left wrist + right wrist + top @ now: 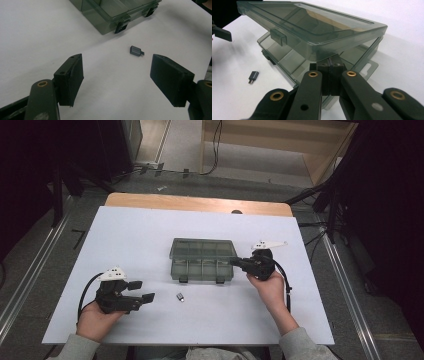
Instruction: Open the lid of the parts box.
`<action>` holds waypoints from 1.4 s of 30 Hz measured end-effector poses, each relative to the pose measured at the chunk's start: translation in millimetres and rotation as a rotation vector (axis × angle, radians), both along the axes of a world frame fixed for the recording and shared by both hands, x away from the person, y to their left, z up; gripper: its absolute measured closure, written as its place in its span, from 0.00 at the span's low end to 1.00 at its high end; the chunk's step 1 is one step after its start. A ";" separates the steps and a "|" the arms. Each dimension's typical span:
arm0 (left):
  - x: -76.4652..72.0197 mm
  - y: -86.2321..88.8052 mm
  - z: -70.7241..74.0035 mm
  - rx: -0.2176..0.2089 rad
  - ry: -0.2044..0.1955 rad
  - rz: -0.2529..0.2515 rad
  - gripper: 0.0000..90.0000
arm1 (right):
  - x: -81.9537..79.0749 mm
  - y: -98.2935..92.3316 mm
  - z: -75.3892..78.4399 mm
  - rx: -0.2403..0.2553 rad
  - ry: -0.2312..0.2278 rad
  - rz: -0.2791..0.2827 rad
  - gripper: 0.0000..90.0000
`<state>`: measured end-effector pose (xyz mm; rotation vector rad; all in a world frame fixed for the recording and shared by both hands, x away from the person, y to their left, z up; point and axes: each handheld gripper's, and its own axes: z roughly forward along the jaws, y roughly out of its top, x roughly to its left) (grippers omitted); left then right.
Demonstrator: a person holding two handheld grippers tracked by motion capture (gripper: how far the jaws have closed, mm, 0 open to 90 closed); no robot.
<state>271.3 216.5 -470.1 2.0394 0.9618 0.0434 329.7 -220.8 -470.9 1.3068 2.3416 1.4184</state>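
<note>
- 1 small dark plug-like part (pixel 180 296) lies loose on the white surface (pixel 130 245), just in front of 1 smoky compartment box (pixel 202 260).
- My left tongs (pixel 141 291), spread wide, sit nearer, the part ahead of them.
- My right tongs (pixel 238 262) pinch the box's right lid edge, lifting it.

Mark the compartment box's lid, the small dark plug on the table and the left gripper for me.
Compartment box lid (pixel 317 27), right gripper view, on its clear top panel.
Small dark plug (pixel 135 50), left gripper view, on its body.
Left gripper (pixel 116 75), left gripper view, midway between its open fingertips.
</note>
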 end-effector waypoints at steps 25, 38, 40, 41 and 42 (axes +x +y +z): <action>21.4 -14.6 6.7 -0.026 0.003 0.027 0.30 | 8.0 -0.6 7.6 0.022 0.031 -0.015 0.97; 38.5 -25.9 17.6 -0.005 -0.017 0.028 0.30 | 11.8 0.6 11.1 0.031 0.031 -0.017 0.97; 40.7 -27.9 18.4 -0.010 -0.017 0.031 0.30 | 12.6 1.0 11.5 0.030 0.030 -0.016 0.97; 41.6 -28.9 19.0 -0.010 -0.014 0.031 0.30 | 12.9 1.1 11.7 0.029 0.027 -0.016 0.97; 42.7 -29.9 19.4 -0.010 -0.018 0.030 0.30 | 13.3 1.2 11.9 0.029 0.027 -0.015 0.97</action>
